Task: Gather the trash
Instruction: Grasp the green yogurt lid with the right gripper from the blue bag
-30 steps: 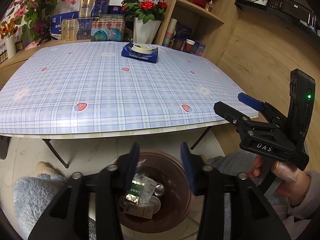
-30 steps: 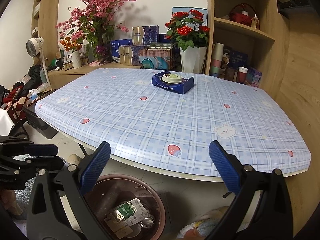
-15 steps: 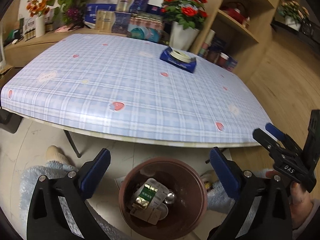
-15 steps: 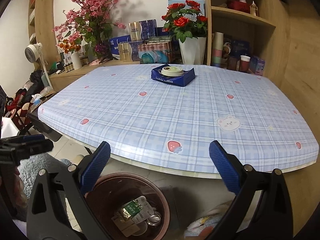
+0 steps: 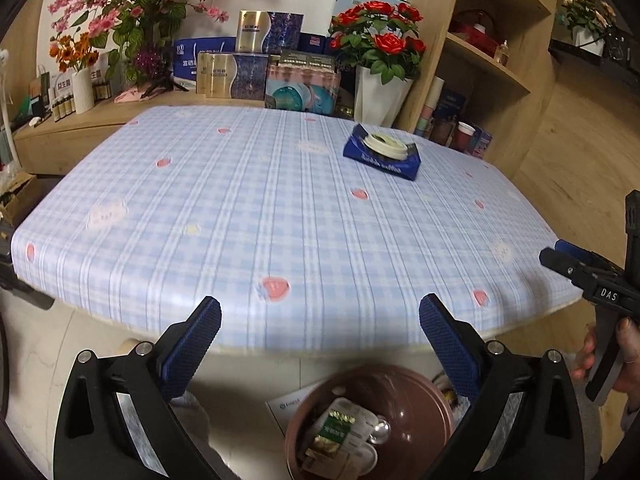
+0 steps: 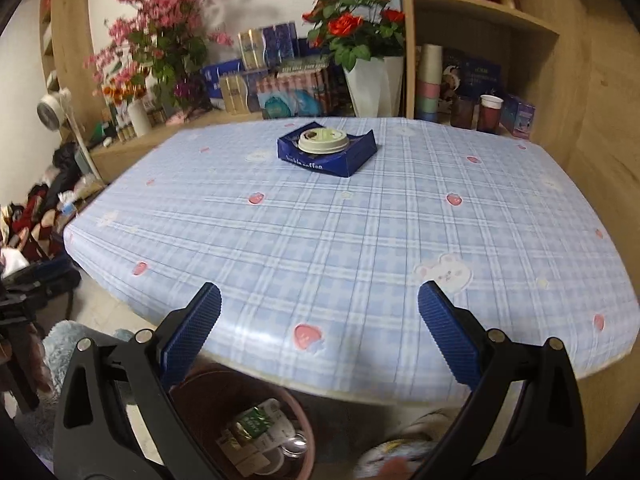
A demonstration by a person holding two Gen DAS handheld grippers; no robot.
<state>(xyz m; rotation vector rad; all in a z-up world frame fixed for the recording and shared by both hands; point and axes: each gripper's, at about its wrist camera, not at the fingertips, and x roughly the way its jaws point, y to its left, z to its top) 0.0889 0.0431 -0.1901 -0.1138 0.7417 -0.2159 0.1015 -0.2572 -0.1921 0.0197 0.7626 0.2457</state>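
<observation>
The bench, under a blue checked cloth, took up most of both views, and its near rounded edge ran just beyond both grippers. Nearly the whole top lay bare. Only a dark blue box with a pale round lid resting on it sat toward the far side, well apart from the near edge. Behind the far edge stood flower pots and stacked boxes, and a wooden shelf unit rose close to the far right corner.

Below the near edge, on the floor, stood a brown bin with wrappers and a small metal piece lying inside it.

The left gripper stood wide open above the bin and the bench edge, with nothing between its blue pads. Its jaws had just been opening. The right gripper was likewise spread wide and empty, over the near edge of the bench, with the bin low at its left. In the left view the right gripper's black frame showed at the far right, held by a hand.

A second before, the left gripper's pads had stood close together directly over the bin, whose rim filled the lower view. Since then both views had lifted toward the bench, the bin had slid to the bottom, and the blue box appeared nearer.
</observation>
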